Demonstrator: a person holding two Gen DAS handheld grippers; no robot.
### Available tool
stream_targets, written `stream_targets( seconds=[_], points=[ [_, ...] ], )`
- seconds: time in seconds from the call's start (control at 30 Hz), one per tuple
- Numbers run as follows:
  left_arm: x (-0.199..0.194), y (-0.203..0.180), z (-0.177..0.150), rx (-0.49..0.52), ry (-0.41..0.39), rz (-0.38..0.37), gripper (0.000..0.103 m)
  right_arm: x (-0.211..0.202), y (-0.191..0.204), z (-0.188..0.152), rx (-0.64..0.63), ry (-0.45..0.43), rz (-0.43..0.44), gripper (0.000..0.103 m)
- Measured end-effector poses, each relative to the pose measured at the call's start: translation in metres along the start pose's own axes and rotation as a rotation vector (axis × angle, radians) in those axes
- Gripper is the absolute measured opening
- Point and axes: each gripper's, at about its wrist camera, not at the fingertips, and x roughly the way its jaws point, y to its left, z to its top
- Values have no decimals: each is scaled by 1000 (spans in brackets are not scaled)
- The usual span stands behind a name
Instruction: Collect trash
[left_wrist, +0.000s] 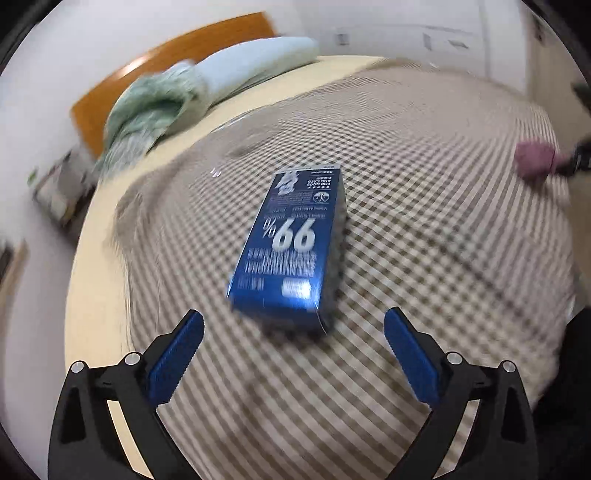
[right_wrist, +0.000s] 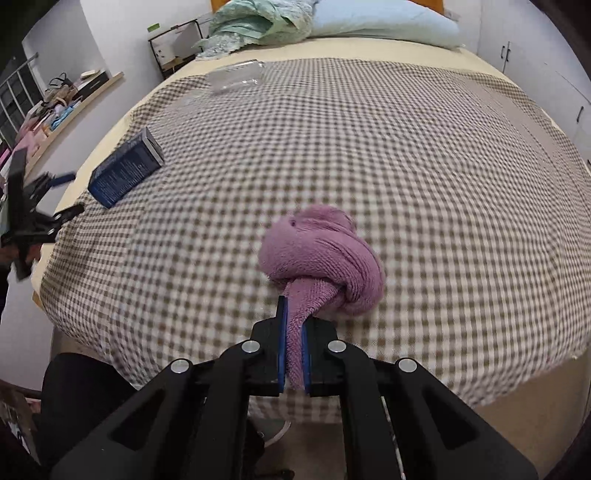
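Bedroom scene: a bed with a brown-and-white checked blanket (right_wrist: 406, 166), one pale blue pillow (right_wrist: 384, 22) at its head. One glossy blue cardboard box (left_wrist: 291, 243) lies flat just ahead of the wide-open left claw (left_wrist: 293, 334), nothing between its jaws. The right claw (right_wrist: 293, 325) is clamped on one knotted purple terry cloth (right_wrist: 325, 258), and one clear plastic bottle (right_wrist: 236, 77) lies further up.

Blue box (left_wrist: 291, 251): glossy printed cardboard. Purple towel (right_wrist: 325, 258): fuzzy terry cloth. Checked bedspread (right_wrist: 369, 147): matt woven cloth. Bottle (right_wrist: 236, 77), upper left of right wrist frame: clear plastic. Headboard (left_wrist: 155, 70): polished wood. Gripper pads (left_wrist: 177, 354): ridged blue plastic.
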Motion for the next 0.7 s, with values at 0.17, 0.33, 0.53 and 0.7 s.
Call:
stream_targets(
  seconds=[0.17,0.33,0.53,0.7],
  points=[
    [39,27,8,-118,35,-55,66,5,-6,-4,17,18,-17,7],
    [4,21,13,-269,31,-48,64,-7,-9,-5,21,-6,-12,7],
    [-57,-7,25,-352,80,-32,61,-53,-9,-22,26,-82,-8,7],
    [-126,-49,26,-358,45,-11,60,-108,-34,-77,84,-110,-75,7]
  ],
)
